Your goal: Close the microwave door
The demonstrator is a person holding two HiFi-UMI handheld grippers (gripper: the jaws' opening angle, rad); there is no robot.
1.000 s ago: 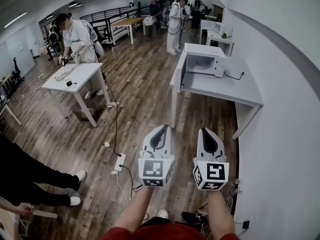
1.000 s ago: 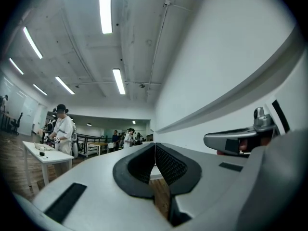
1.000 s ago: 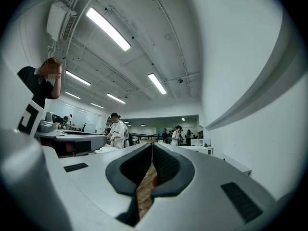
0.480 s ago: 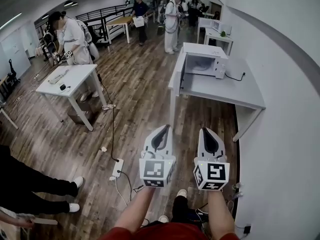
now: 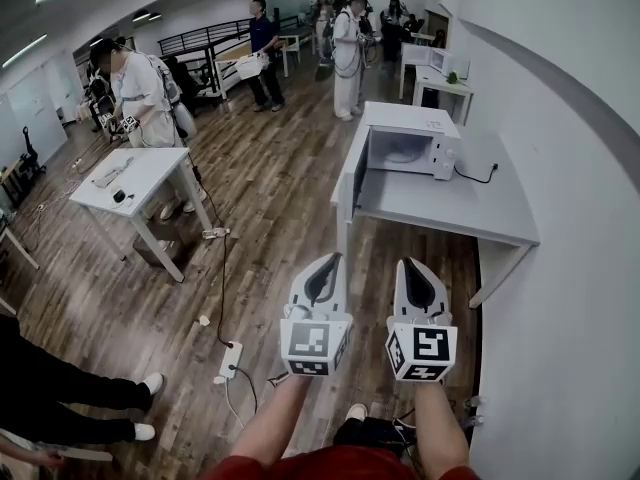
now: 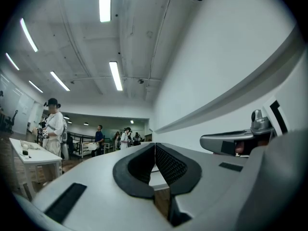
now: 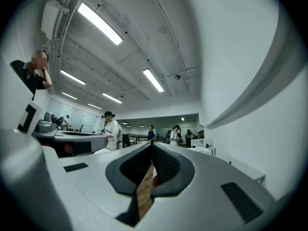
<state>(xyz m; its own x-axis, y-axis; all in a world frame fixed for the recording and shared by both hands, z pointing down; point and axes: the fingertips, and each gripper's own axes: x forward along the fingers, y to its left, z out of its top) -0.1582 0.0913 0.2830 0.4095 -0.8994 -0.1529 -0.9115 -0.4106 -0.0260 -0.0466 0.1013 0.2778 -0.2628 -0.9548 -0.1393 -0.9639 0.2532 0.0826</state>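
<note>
Nearest: left claw (image 5: 330, 260) and right claw (image 5: 409, 265), side by side at arm's length, both pointing ahead over the wood floor (image 5: 270, 218). In the left gripper view the left claw (image 6: 155, 148) has its pads pressed together with nothing between them. In the right gripper view the right claw (image 7: 152, 148) is closed at the tips too, and empty.

On the floor, left of the claws: a power strip (image 5: 229, 358) with its cord.

Ahead, well apart from both claws: a grey surface (image 5: 450, 208) against the right wall. The microwave (image 5: 405, 148) sits at its far left end, long axis running across the picture, open mouth facing the camera. Its door (image 5: 357, 164) stands swung out on the left side, edge-on, reaching toward the near left corner of the surface. A cable (image 5: 475, 176) runs from the microwave's right side toward the wall.

Further left: a smaller surface (image 5: 130, 173) with a person (image 5: 140, 83) beside it. Farthest back: more people (image 5: 348, 48) standing.
</note>
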